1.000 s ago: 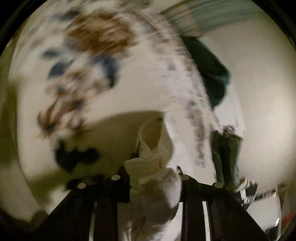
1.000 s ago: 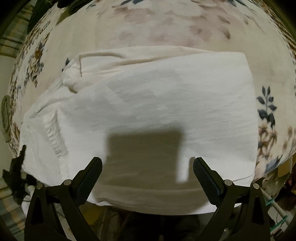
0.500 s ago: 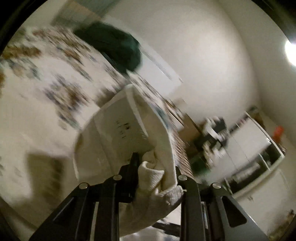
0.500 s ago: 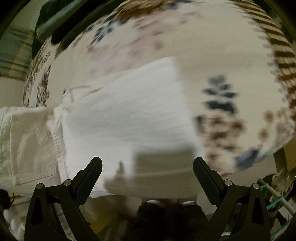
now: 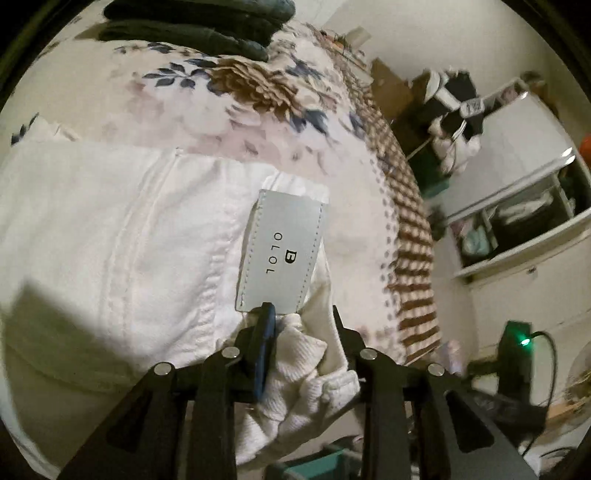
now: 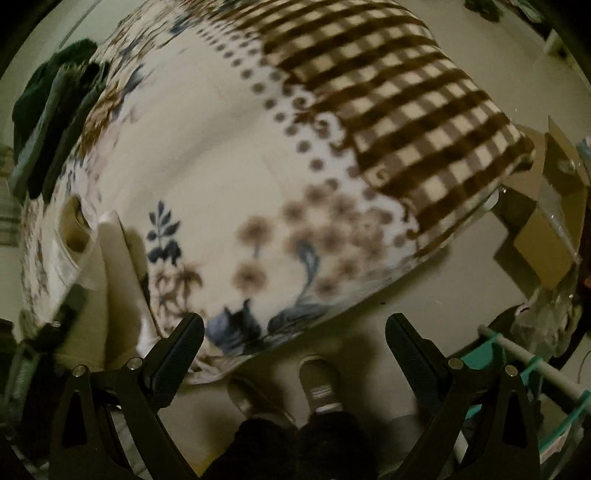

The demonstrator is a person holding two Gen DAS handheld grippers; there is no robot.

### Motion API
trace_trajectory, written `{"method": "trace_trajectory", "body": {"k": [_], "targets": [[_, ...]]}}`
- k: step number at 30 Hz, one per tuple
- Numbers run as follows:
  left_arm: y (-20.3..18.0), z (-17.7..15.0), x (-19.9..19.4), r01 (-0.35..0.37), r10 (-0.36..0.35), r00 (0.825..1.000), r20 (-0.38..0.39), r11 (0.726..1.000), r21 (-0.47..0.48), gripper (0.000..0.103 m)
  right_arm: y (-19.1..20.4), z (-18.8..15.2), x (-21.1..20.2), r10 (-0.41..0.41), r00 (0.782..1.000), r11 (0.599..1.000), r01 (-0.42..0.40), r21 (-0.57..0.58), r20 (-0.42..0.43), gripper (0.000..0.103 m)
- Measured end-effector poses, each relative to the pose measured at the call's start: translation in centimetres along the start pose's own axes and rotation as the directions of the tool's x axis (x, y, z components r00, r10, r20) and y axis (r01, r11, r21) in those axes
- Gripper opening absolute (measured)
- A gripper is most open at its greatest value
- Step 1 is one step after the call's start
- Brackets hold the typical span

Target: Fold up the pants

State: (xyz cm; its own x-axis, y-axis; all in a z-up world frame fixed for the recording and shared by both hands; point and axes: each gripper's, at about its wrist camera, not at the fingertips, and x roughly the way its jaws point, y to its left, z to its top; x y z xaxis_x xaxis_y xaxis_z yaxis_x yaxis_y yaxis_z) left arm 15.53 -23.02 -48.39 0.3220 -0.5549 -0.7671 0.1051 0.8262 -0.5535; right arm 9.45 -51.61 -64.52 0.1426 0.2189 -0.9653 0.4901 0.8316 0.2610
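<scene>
Between my left gripper's (image 5: 301, 325) fingers sits a bunched wad of white fabric, the waistband end of the pants (image 5: 110, 240); the fingers are clamped on it. Just ahead of the fingertips lies a pale rectangular brand patch (image 5: 282, 251), stitched round its edge, with dark lettering. Beyond and to the left of this gripper the pants spread flat over the floral blanket (image 5: 229, 92), a double-stitched seam running through the cloth. Farther ahead, at the blanket's far edge, a pile of dark clothing (image 5: 192, 22). Off to the right of the gripper, past the blanket's brown checked border, I note white shelving (image 5: 517, 206) against the wall and a black device with a green light (image 5: 517, 350) lower down.

My right gripper (image 6: 293, 338) is spread wide, nothing between its fingers. It hangs over the near edge of the blanket (image 6: 258, 166), which fills the view ahead: flowers close by, brown check farther right. To its left, a folded edge of the white pants (image 6: 107, 280) lies on the blanket, apart from the left finger. Below the gripper, the floor and two shoes (image 6: 319, 384). To the right, a cardboard box (image 6: 546, 236) and a teal rack (image 6: 517, 354).
</scene>
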Motion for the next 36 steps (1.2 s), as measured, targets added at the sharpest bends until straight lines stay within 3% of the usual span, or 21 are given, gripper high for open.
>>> {"method": "trace_trajectory", "body": {"k": [1,3,4,5,8,11,14,15,18,19,20,21,22,23,27,31,36], "targets": [[-0.3,0.0,-0.3,-0.010,0.010,1.000,-0.012,1.000,0.016,0.027,-0.6,0.2,-0.3,0.033,0.999,0.999,-0.033,0.012,0.000,0.100],[-1.0,0.4,-0.8,-0.013,0.014,0.999,-0.034,0.999,0.038,0.053,-0.3,0.7,-0.5,0.108,0.994,0.994,-0.108,0.020,0.002,0.100],[-1.2,0.8,-1.5,-0.007,0.009,0.999,-0.045,0.999,0.031,0.096,-0.1,0.8,-0.7,0.141,0.990,0.990,-0.141,0.019,0.001,0.100],[-1.1,1.4,-2.1,-0.001,0.002,0.999,-0.040,1.000,0.026,0.103,0.8,0.9,-0.7,0.175,0.985,0.984,-0.175,0.015,-0.002,0.100],[-1.0,1.9,-5.8,-0.002,0.001,1.000,0.007,0.999,0.050,0.103,3.4,1.7,-0.6,0.281,0.960,0.960,-0.281,-0.012,-0.011,0.100],[1.6,3.5,-8.4,-0.074,0.072,0.996,0.054,0.997,0.037,0.103,6.3,2.5,0.7,0.386,0.921,0.921,-0.387,-0.032,-0.053,0.100],[5.9,5.2,-10.5,-0.202,0.201,0.975,0.090,0.979,0.005,0.103,9.8,3.5,4.1,0.429,0.894,0.896,-0.439,-0.061,-0.133,0.100],[8.0,5.7,-10.8,-0.266,0.265,0.961,0.083,0.964,-0.009,0.103,10.8,3.7,5.4,0.434,0.886,0.891,-0.449,-0.067,-0.161,0.100],[13.0,6.5,-11.3,-0.350,0.354,0.933,0.066,0.934,-0.068,0.103,12.9,3.8,8.6,0.427,0.873,0.891,-0.451,-0.057,-0.236,0.100],[14.0,6.6,-11.2,-0.366,0.371,0.927,0.061,0.928,-0.075,0.103,13.6,3.7,9.3,0.434,0.864,0.887,-0.460,-0.048,-0.255,0.081],[15.1,6.7,-11.2,-0.384,0.389,0.920,0.049,0.919,-0.083,0.103,13.9,3.6,9.2,0.452,0.860,0.879,-0.475,-0.048,-0.238,0.038],[16.0,7.0,-11.0,-0.397,0.402,0.915,0.039,0.913,-0.092,0.103,14.4,3.3,8.6,0.452,0.867,0.877,-0.475,-0.072,-0.211,0.029],[16.6,7.1,-10.9,-0.400,0.405,0.914,0.038,0.912,-0.096,0.103,15.2,2.9,7.6,0.410,0.895,0.892,-0.433,-0.126,-0.177,0.019],[17.1,7.4,-10.7,-0.398,0.404,0.914,0.038,0.912,-0.101,0.103,16.1,2.5,6.8,0.391,0.908,0.894,-0.413,-0.172,-0.151,0.012],[17.7,8.5,-10.3,-0.360,0.367,0.929,0.039,0.925,-0.121,0.103,16.9,1.6,2.8,0.350,0.934,0.901,-0.355,-0.251,-0.064,0.010],[18.3,9.7,-8.5,-0.285,0.290,0.957,0.006,0.944,-0.169,0.103,12.7,3.7,-0.5,0.300,0.954,0.932,-0.290,-0.219,0.017,0.010],[18.9,11.1,-3.7,-0.195,0.186,0.981,-0.064,0.955,-0.224,0.103,9.5,5.9,1.9,0.263,0.964,0.952,-0.266,-0.152,-0.041,0.011]]}}
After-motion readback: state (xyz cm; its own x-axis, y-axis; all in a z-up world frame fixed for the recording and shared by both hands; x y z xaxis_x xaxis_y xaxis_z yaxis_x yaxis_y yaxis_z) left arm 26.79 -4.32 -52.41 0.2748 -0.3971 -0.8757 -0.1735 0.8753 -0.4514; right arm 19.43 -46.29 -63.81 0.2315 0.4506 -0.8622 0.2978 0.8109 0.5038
